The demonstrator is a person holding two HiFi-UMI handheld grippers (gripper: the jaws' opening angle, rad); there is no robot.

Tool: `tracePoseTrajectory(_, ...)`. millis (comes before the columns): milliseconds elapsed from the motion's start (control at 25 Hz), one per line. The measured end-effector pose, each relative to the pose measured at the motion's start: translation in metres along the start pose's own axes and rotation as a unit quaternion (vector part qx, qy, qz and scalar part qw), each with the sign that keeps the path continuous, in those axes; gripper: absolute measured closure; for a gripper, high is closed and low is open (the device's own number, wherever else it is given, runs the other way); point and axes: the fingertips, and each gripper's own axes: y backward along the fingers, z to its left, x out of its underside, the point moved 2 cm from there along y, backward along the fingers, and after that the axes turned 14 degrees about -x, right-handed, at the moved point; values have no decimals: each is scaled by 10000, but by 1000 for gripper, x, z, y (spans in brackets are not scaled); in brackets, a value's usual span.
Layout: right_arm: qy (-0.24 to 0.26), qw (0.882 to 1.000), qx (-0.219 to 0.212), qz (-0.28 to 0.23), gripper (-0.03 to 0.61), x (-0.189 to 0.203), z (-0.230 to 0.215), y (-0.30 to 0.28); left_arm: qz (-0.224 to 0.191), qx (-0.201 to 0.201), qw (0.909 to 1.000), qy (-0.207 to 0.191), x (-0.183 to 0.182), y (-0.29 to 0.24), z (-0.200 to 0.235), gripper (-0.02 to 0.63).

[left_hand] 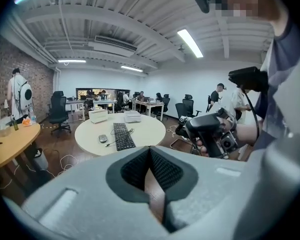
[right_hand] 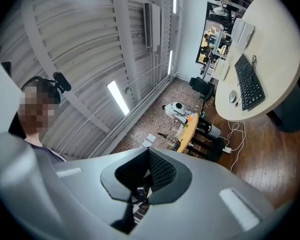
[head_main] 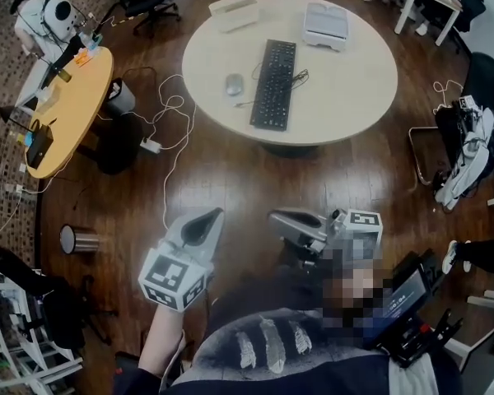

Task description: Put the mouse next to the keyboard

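Note:
A grey mouse (head_main: 234, 84) lies on the round white table (head_main: 354, 81), just left of the black keyboard (head_main: 274, 83); its cable runs toward the keyboard. The left gripper view shows the mouse (left_hand: 103, 138) and keyboard (left_hand: 122, 136) far ahead, and the right gripper view shows the keyboard (right_hand: 250, 84) and mouse (right_hand: 232, 97) on the table seen sideways. My left gripper (head_main: 215, 213) and right gripper (head_main: 272, 216) are both shut and empty, held close to my body over the wooden floor, well short of the table.
Two white boxes (head_main: 233, 11) (head_main: 326, 25) stand at the table's far side. A wooden side table (head_main: 70, 105) with clutter is at left, with cables (head_main: 171, 130) on the floor between. Chairs and gear (head_main: 469, 151) stand at right. People sit at desks in the background.

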Motion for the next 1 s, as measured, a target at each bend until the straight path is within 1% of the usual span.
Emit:
tracePoseTrajectory(160, -152, 9998, -87, -44, 580, -12, -7, 21, 9, -143, 9999, -61, -14, -14, -9, 615)
tracePoseTrajectory(440, -158, 9998, -56, -130, 580, -26, -16, 36, 89, -128, 9997, -166, -24, -36, -7, 615)
tracePoseTrajectory(560, -190, 9997, 68, -149, 580, -31, -22, 44, 37, -27, 9998, -179, -28, -51, -8, 615)
tracePoseTrajectory(800, -69, 9991, 378, -164, 580, -51, -39, 42, -45, 185, 9998, 45, -31, -82, 15, 615)
tracePoseTrajectory(1000, 278, 9946, 830, -551, 580, -84, -68, 25, -234, 380, 9990, 96, -44, -108, 46, 615)
